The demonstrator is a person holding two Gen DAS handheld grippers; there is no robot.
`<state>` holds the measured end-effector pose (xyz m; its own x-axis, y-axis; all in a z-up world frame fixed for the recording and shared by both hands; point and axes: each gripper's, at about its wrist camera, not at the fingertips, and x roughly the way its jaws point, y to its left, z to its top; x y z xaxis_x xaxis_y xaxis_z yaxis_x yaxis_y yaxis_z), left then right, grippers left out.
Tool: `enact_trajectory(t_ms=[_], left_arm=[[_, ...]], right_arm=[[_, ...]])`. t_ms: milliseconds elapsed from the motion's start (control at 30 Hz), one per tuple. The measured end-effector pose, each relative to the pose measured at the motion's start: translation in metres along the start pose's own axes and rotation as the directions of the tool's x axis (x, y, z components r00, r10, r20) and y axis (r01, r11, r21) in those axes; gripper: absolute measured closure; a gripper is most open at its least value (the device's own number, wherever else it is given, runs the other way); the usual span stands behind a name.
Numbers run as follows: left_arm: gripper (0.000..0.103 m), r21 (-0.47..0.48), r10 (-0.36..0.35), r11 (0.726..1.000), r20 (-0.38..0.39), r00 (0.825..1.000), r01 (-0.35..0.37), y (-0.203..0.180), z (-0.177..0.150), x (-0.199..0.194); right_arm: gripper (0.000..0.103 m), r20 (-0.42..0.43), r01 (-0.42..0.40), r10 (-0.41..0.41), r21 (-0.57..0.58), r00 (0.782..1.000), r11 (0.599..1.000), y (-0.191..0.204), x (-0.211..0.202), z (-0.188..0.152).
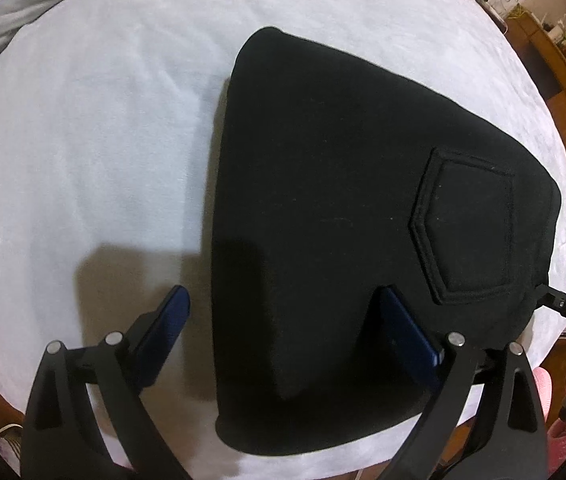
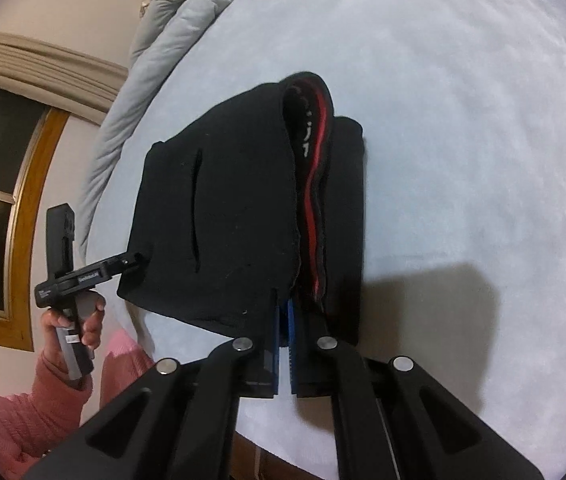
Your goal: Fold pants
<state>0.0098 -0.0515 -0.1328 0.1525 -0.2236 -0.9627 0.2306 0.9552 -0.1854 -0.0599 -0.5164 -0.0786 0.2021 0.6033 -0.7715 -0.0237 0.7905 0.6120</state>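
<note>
Black pants (image 1: 323, 200) lie folded into a compact stack on a white sheet, back pocket (image 1: 467, 228) facing up. My left gripper (image 1: 283, 320) is open, its blue pads straddling the near left edge of the stack, one pad on the sheet and one on the fabric. In the right wrist view the pants (image 2: 223, 220) show a red-striped waistband (image 2: 315, 200) in the fold. My right gripper (image 2: 283, 320) is shut on the top layer at the near edge. The right gripper's tip also shows in the left wrist view (image 1: 563, 304), at the stack's right edge.
The white bed sheet (image 1: 83, 160) extends all around the stack. A grey duvet (image 2: 171, 28) is bunched at the far edge. The left gripper's handle and hand (image 2: 71, 280) show beside the stack. A window and wall are to the left.
</note>
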Motion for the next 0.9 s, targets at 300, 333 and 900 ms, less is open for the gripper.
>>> enact_trajectory(t_ms=[300,333,900], left_arm=[[0.008,0.112,0.038,0.992,0.122,0.992,-0.052,-0.028,0.003,-0.049],[0.008,0.12,0.033,0.992,0.131,0.991,-0.049,-0.032,0.004,-0.051],[0.008,0.122,0.02,0.992,0.136,0.991,-0.037,-0.052,0.04,-0.019]], right_arm=[[0.088,0.132,0.116,-0.101,-0.11,0.986,0.987,0.044,-0.038,0.014],[0.088,0.142,0.116,-0.099,-0.122,0.985,0.986,0.049,-0.037,0.02],[0.096,0.14,0.166,-0.156,-0.063,0.978,0.984,0.047,0.023,0.072]])
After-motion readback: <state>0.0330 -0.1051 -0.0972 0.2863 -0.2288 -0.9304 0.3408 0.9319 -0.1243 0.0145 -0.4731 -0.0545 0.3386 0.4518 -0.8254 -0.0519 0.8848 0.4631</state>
